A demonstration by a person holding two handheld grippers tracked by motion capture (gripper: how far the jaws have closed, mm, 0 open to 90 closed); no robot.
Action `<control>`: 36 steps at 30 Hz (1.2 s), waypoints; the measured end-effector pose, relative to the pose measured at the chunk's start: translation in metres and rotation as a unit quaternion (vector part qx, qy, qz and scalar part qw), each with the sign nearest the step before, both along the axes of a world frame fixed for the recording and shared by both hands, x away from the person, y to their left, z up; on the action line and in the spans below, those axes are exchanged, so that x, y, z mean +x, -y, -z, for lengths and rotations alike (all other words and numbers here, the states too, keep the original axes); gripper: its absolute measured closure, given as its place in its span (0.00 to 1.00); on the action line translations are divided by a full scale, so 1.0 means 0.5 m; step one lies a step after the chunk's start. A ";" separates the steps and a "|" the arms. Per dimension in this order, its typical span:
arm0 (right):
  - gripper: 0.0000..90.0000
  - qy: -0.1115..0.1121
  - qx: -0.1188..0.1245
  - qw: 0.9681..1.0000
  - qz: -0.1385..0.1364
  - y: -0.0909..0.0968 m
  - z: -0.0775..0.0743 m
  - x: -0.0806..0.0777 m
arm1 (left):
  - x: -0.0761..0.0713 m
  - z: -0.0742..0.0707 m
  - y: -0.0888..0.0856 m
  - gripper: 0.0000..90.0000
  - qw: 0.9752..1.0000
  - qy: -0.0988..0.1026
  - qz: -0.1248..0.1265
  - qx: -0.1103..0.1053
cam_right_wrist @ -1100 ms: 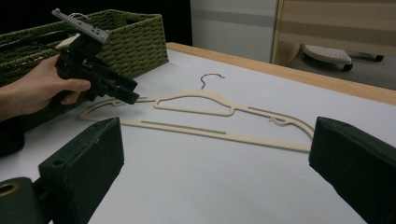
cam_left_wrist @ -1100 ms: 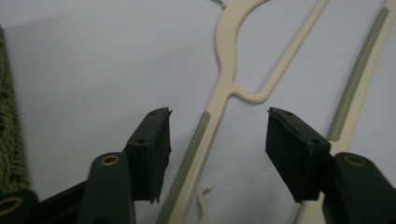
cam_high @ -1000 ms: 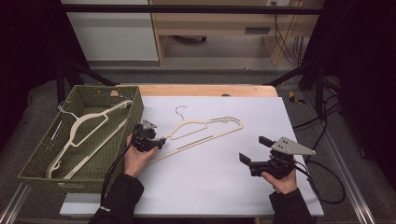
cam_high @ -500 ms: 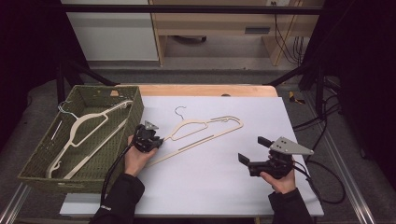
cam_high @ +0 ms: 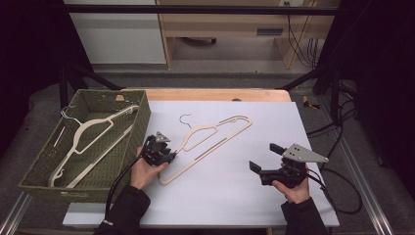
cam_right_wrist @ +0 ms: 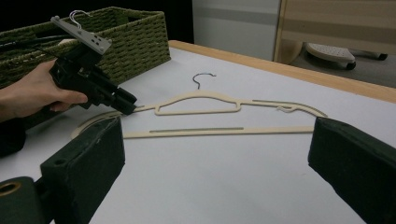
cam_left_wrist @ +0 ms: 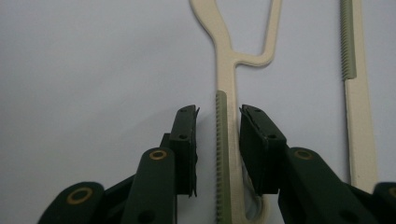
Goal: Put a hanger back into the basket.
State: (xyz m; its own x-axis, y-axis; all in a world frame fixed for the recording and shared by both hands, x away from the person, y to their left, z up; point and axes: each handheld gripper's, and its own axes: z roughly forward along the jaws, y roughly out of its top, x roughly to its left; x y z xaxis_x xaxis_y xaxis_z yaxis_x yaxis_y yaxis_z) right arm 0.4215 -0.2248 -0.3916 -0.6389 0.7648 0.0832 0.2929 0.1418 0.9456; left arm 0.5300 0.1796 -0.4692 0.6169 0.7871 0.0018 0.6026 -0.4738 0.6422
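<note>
A white table [cam_high: 235,196] fills the centre of the high view, with a green woven basket [cam_high: 39,169] at its left edge holding one cream hanger [cam_high: 83,134] laid flat. A second cream hanger [cam_high: 208,144], wire hook toward the top of the frame, lies slanted across the sheet just right of the basket; a ridged green strip runs along its shoulder. The left gripper [cam_high: 164,155] sits at the hanger's lower-left arm, its jaws having just been opening, a narrow gap either side of the arm between them, pads not pressing. The right gripper [cam_high: 262,157], lower right of the frame, stands wide apart and holds nothing, well clear of the hanger.
</note>
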 end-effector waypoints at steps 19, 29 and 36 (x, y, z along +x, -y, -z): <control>0.05 -0.005 -0.008 1.000 -0.020 -0.046 -0.004 0.033 | -0.004 -0.013 0.030 0.88 0.999 -0.009 -0.007 0.046; 0.08 -0.027 -0.015 0.999 -0.038 -0.132 0.011 0.100 | -0.068 -0.055 0.035 0.88 0.997 0.068 -0.007 0.041; 0.10 -0.038 -0.017 0.998 -0.049 -0.201 0.019 0.150 | -0.097 -0.093 0.031 0.88 0.995 0.099 -0.006 0.031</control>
